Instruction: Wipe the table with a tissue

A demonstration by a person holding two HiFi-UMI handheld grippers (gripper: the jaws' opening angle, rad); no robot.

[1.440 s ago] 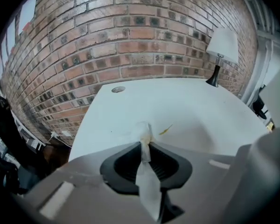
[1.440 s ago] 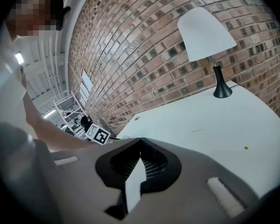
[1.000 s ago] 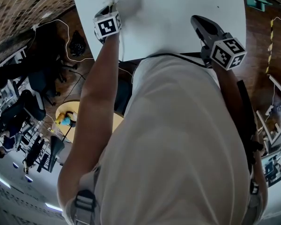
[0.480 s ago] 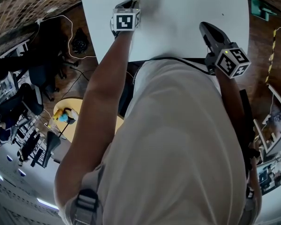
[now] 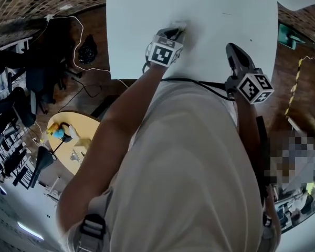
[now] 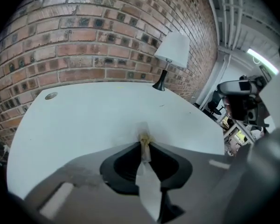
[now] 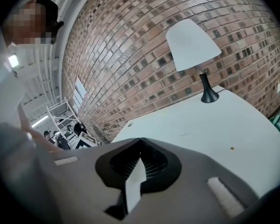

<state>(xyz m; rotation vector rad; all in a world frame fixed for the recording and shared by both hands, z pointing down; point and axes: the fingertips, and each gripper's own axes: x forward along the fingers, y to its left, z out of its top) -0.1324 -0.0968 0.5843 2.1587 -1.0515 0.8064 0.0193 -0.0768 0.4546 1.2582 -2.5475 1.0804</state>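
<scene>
Shifted: left gripper [image 5: 176,32] farther right across table [image 5: 131,20] | left jaws: pinching tissue [image 6: 143,137], tissue at tips on tabletop | right gripper [image 7: 140,140]: jaws pressed together, empty, over table's near edge

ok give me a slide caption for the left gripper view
Left gripper shut on a tissue against the white table, a white-shaded lamp standing by the brick wall behind.
</scene>
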